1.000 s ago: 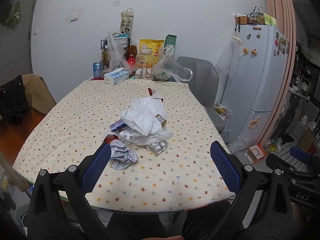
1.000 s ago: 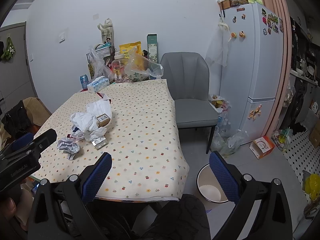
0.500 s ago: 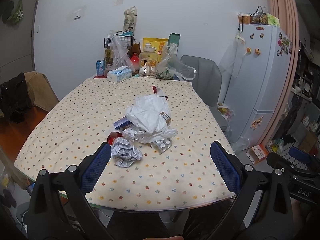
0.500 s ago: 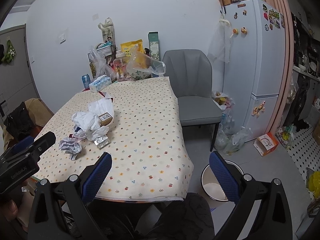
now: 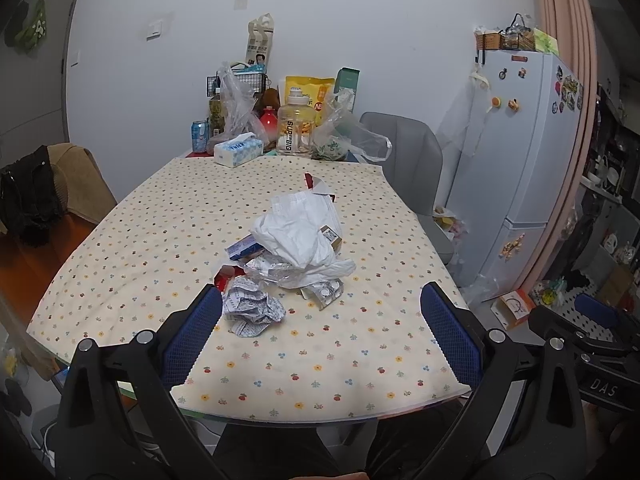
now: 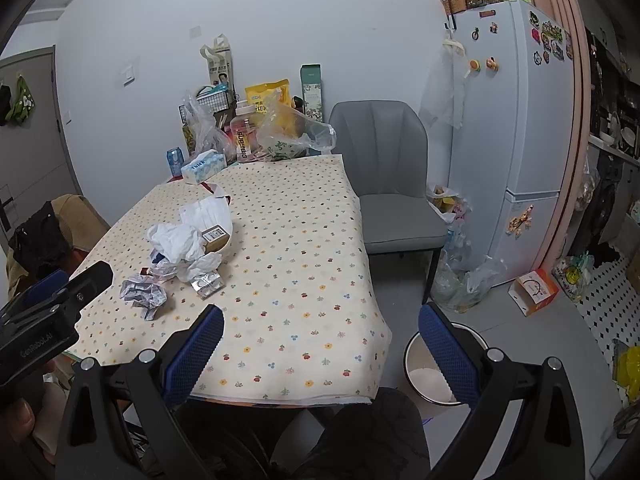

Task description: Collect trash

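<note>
1. Since the earlier frames we have carried both grippers a little nearer the table (image 5: pixel 360 368); the trash pile (image 5: pixel 296 248) now sits larger and more central in the left wrist view, while nothing on the cloth has shifted.
2. The left gripper (image 5: pixel 320 332) hangs above the near table edge with its jaws spread wide and holding nothing; its left pad lies just beside the crumpled foil wrapper (image 5: pixel 252 312) (in the picture only; whether it is at the wrapper's height we cannot tell).
3. The right gripper (image 6: pixel 320 344) is likewise wide open and empty, poised over the table's near right corner, with the white bin (image 6: pixel 428 372) on the floor below its right finger.
4. We judge collection not yet begun: the white plastic bag (image 5: pixel 300 228), the blister pack (image 5: pixel 326 292) and the small brown box (image 6: pixel 216 236) all rest untouched.
5. The surface is a floral tablecloth; a tissue pack (image 5: pixel 238 154), a large jug (image 5: pixel 296 128) and groceries line its far end.
6. The room: a grey chair (image 6: pixel 384 184) and a white fridge (image 6: pixel 516 132) stand to the right.
</note>
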`<state>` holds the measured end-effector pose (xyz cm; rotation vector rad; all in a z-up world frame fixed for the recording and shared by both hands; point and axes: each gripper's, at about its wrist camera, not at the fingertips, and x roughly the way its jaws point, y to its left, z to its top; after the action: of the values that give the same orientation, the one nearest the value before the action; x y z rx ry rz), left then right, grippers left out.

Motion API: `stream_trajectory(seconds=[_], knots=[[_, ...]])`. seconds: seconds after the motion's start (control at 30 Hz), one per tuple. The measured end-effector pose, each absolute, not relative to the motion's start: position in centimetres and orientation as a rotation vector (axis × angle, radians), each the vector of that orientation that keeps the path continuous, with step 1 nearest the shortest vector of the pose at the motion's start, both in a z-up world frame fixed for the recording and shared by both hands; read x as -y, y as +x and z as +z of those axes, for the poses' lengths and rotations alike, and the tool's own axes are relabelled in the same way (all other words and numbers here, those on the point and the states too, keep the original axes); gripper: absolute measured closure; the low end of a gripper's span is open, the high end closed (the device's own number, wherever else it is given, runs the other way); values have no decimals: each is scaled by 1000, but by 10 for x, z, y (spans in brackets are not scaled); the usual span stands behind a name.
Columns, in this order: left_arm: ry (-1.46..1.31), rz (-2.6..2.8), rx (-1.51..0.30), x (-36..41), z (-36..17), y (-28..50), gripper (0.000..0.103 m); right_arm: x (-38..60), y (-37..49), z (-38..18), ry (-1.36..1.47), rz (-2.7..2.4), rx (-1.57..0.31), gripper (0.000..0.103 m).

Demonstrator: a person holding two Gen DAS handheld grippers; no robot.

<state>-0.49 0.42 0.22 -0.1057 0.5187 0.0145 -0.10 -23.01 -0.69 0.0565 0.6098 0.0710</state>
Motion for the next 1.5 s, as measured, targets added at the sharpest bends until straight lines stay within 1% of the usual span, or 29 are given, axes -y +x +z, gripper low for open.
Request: stream_trajectory(seconds=[0.83, 1.1, 1.2, 1.37, 1.5], knots=[[-116, 4, -510, -10, 1, -7, 5, 229, -1, -5, 45, 70, -603, 8], [-125, 25, -520, -27, -5, -3, 5, 224, 8, -8, 47, 92, -612, 8], [-139, 35, -531, -38, -12, -2, 7, 221, 14, -11, 49, 121, -617, 8], [-174, 62, -573, -59, -27, 8, 13, 211, 26, -17, 45, 170, -636, 8], [-199, 75, -610, -70, -41, 19, 15, 203, 37, -25, 47, 209, -657, 8]])
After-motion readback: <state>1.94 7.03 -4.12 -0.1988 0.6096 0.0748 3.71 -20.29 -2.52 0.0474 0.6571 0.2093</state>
